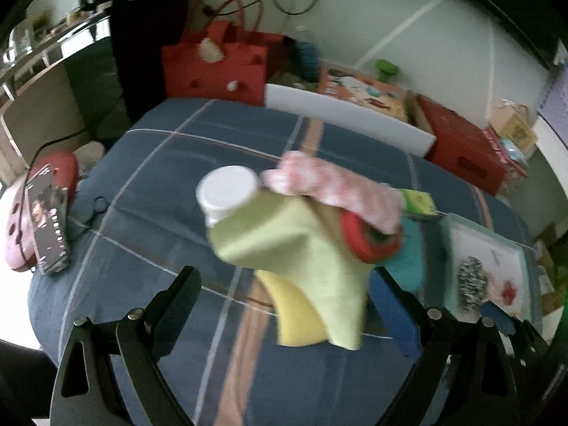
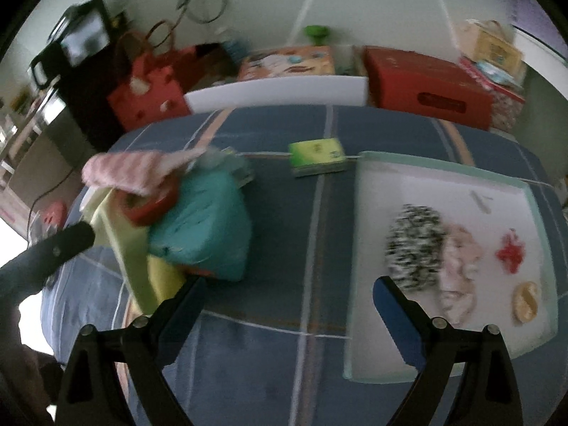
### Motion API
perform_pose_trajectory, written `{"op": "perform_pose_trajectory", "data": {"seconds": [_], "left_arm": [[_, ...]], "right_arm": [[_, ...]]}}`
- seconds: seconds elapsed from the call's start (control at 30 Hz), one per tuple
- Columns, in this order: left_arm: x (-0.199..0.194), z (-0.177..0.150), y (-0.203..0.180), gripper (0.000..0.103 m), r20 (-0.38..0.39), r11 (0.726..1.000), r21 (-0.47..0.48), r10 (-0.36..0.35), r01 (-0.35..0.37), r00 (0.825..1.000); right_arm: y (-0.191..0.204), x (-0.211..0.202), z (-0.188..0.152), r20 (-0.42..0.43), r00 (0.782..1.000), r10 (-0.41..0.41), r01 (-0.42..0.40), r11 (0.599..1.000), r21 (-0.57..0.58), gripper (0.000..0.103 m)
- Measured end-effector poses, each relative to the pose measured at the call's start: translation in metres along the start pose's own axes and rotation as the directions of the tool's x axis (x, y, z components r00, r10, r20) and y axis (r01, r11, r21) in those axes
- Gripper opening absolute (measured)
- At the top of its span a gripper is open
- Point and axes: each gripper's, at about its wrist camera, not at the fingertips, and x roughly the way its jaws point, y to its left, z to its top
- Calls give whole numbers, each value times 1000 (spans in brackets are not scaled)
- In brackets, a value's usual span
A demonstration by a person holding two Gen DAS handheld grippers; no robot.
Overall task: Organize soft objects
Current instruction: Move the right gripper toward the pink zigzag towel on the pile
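A pile of things lies on the blue plaid cloth: a pale green cloth (image 1: 301,248) draped over a yellow sponge (image 1: 298,316), a pink patterned cloth (image 1: 333,184), a red tape roll (image 1: 369,238), a teal cloth (image 2: 206,223) and a white-capped bottle (image 1: 227,188). My left gripper (image 1: 284,298) is open just in front of the pile, empty. My right gripper (image 2: 287,298) is open and empty, between the pile and a white tray (image 2: 497,188). The tray holds a black-and-white scrunchie (image 2: 415,248), a pale pink cloth (image 2: 458,277), a red item (image 2: 511,252) and an orange item (image 2: 525,301).
A green-yellow box (image 2: 316,156) lies behind the tray. A phone (image 1: 46,223) rests on a pink pad at the left edge. Red bags and boxes (image 2: 426,85) and a white board (image 2: 277,96) stand behind the table.
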Motion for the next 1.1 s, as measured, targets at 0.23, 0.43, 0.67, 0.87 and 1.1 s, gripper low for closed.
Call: {"op": "perform_pose_trajectory", "data": {"seconds": [0.23,0.43,0.67,0.87,1.1], "left_arm": [[12,2,26,95,-34,997,-72,13,-16,999],[19,3,34,95,-49,994,-111,-9,4,999],[23,4,39,95,-63,989,-145,-40,31,997],[27,5,44,95,-76,983,-175,-63,49,995],[31,9,53,95,-82,977,-205,-76,58,994]], "right_arm": [[11,13,-7,-41,999,4,-5,1000,-28,96],[8,19,-8,-56,998,-2,1,1000,-19,96],[9,20,-8,-52,999,-11,9,999,-35,96],[15,8,-4,13,1000,-4,5,998,-58,96],[16,4,-1,56,995,81,-78,996,-50,96]]}}
